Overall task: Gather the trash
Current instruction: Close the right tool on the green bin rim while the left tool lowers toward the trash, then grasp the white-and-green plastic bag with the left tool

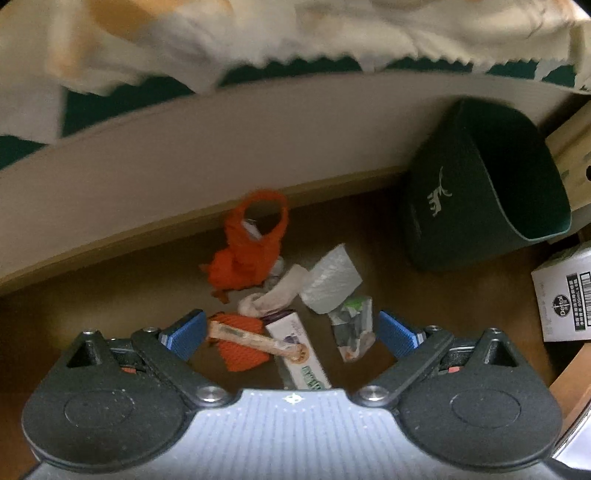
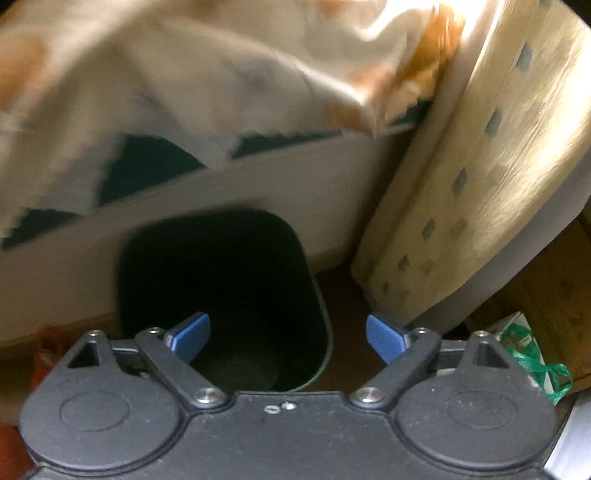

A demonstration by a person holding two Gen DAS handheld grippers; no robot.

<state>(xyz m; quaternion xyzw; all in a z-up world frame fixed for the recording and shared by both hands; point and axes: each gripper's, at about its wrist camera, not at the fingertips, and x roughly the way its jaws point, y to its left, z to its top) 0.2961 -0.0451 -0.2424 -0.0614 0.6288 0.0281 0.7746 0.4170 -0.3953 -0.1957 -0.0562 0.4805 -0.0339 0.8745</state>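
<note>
In the left wrist view a pile of trash lies on the brown floor: an orange net bag (image 1: 247, 247), a smaller orange net piece (image 1: 242, 347), a tan stick-shaped wrapper (image 1: 255, 341), a white and purple carton (image 1: 299, 354), crumpled white tissue (image 1: 328, 280) and a crinkled foil wrapper (image 1: 352, 328). My left gripper (image 1: 291, 332) is open and empty, just above the pile. A dark green bin (image 1: 480, 184) stands to the right. In the right wrist view my right gripper (image 2: 288, 336) is open and empty above the dark green bin's opening (image 2: 221, 295).
A bed frame's pale side board (image 1: 184, 173) runs behind the trash, with a cream blanket (image 1: 258, 33) hanging over it. A white printed box (image 1: 565, 295) sits at the right. A patterned mattress (image 2: 480, 184) leans beside the bin, with a green plastic bag (image 2: 535, 362) at its foot.
</note>
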